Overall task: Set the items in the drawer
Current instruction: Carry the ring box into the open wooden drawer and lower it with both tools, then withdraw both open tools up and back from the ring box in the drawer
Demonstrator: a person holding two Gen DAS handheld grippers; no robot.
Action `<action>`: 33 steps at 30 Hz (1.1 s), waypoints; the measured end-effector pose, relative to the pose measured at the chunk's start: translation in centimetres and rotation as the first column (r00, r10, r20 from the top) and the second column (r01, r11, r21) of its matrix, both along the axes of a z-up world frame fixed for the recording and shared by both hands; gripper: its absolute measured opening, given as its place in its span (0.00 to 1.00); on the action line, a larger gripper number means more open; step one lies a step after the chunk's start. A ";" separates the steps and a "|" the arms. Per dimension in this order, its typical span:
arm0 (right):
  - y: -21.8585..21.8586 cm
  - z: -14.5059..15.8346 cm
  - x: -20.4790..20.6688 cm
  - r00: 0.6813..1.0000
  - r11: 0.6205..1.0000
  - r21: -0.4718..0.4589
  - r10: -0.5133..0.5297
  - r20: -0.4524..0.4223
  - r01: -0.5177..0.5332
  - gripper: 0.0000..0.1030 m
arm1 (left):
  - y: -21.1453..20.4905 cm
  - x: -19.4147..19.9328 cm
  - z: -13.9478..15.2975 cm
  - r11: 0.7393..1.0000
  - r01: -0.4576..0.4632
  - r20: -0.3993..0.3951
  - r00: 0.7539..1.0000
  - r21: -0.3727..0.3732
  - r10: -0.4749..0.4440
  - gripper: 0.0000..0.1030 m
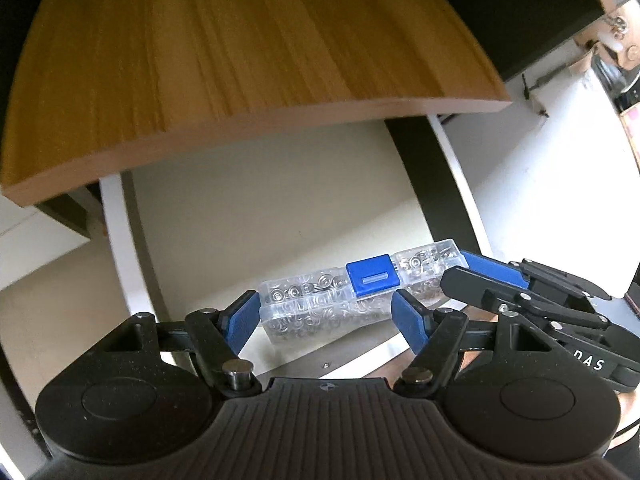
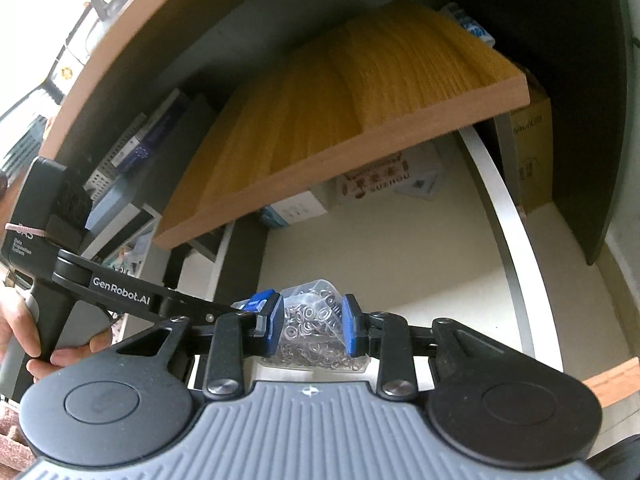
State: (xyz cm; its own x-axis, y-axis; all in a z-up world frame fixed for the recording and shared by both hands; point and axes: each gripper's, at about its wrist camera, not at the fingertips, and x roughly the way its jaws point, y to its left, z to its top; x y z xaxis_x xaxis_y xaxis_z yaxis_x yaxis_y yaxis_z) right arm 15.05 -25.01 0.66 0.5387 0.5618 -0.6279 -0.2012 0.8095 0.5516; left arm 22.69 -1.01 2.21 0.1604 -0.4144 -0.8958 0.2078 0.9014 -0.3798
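A clear plastic box of small metal rings [image 1: 352, 296] with a blue latch lies over the front part of the open drawer [image 1: 256, 216]. My right gripper [image 2: 310, 326] is shut on the box's end [image 2: 312, 320]; it enters the left wrist view from the right [image 1: 476, 276]. My left gripper [image 1: 326, 322] is open, its blue pads either side of the box's near edge, not touching it. The drawer has a cream floor and white side rails, and sits under a wooden desktop [image 1: 224, 48].
Small cartons [image 2: 376, 184] sit at the back of the drawer. A cardboard box [image 2: 528, 152] stands to the drawer's right. Books and boxes [image 2: 132, 148] stand on shelves at left. The wooden drawer front [image 2: 612, 380] is at lower right.
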 end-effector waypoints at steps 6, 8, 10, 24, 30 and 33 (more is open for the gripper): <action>0.8 -1.9 1.8 0.999 1.000 -0.009 -0.007 -0.039 0.007 0.33 | 1.0 0.6 -2.0 1.000 -0.030 -0.025 0.999 0.001 0.030 0.68; 1.3 -2.0 2.3 0.999 1.000 -0.011 -0.011 -0.038 0.010 0.32 | 1.4 0.8 -2.5 0.999 -0.045 -0.025 0.999 -0.002 0.045 0.67; 1.7 -1.9 2.5 1.000 1.000 -0.016 -0.009 -0.030 0.008 0.32 | 1.8 0.8 -2.6 0.998 -0.063 -0.018 0.998 -0.022 0.063 0.66; 2.2 -1.3 3.0 0.999 0.995 -0.096 0.024 -0.021 -0.026 0.32 | 2.1 -0.4 0.1 0.999 -0.038 0.097 0.994 -0.029 0.040 0.66; 3.1 -2.0 2.4 0.995 0.975 -0.202 0.084 -0.046 -0.091 0.32 | 0.6 -2.1 -0.6 1.000 -0.004 0.133 0.991 -0.016 0.006 0.55; 3.7 -2.2 1.6 0.992 0.959 -0.251 0.119 -0.049 -0.128 0.32 | 0.2 -3.4 -0.9 1.000 0.005 0.153 0.988 0.004 -0.005 0.52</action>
State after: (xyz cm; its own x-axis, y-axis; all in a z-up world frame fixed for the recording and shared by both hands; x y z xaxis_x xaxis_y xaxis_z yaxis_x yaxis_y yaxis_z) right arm 16.63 -21.33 -1.55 0.4520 0.4429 -0.7743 -0.2939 0.8935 0.3395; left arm 19.24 -0.79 1.33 0.2938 -0.4126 -0.8622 0.2677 0.9015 -0.3401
